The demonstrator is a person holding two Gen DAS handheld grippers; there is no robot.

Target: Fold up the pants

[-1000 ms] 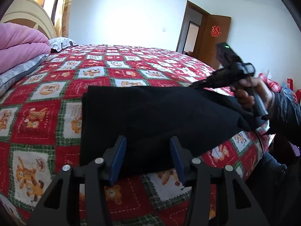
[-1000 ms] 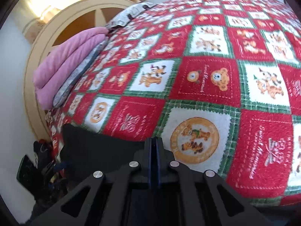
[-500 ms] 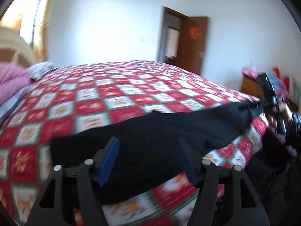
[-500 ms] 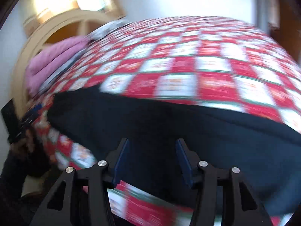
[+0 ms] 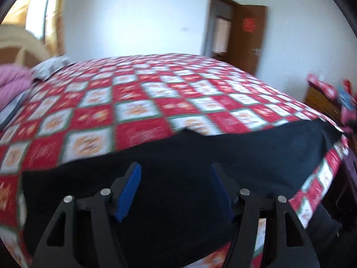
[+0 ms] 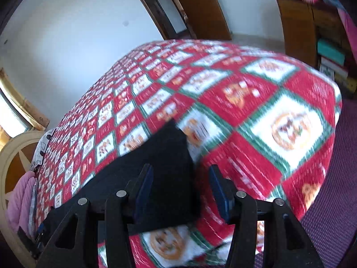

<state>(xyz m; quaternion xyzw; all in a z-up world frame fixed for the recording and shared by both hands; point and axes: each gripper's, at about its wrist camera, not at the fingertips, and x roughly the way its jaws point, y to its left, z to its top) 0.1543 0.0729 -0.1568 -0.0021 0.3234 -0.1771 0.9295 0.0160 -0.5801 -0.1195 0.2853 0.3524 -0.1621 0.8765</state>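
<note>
The black pants (image 5: 200,156) lie spread lengthwise along the near edge of the bed, on the red patchwork quilt (image 5: 133,102). My left gripper (image 5: 175,174) is open and empty, its blue pads hovering over the pants' left part. In the right wrist view the pants' end (image 6: 165,156) lies as a dark strip on the quilt (image 6: 256,116). My right gripper (image 6: 180,176) is open and empty just above that end. Both views are motion-blurred.
A pink folded blanket (image 5: 11,82) and a pillow (image 5: 49,67) lie by the cream headboard (image 6: 13,156). A wooden cabinet (image 6: 299,22) with clutter stands past the bed's foot. A brown door (image 5: 250,35) is open in the far wall.
My right gripper opened, let go of the pants' end and swung toward the bed's foot. The pants went from a bunched fold to lying stretched along the bed edge. My left gripper shifted right, staying open.
</note>
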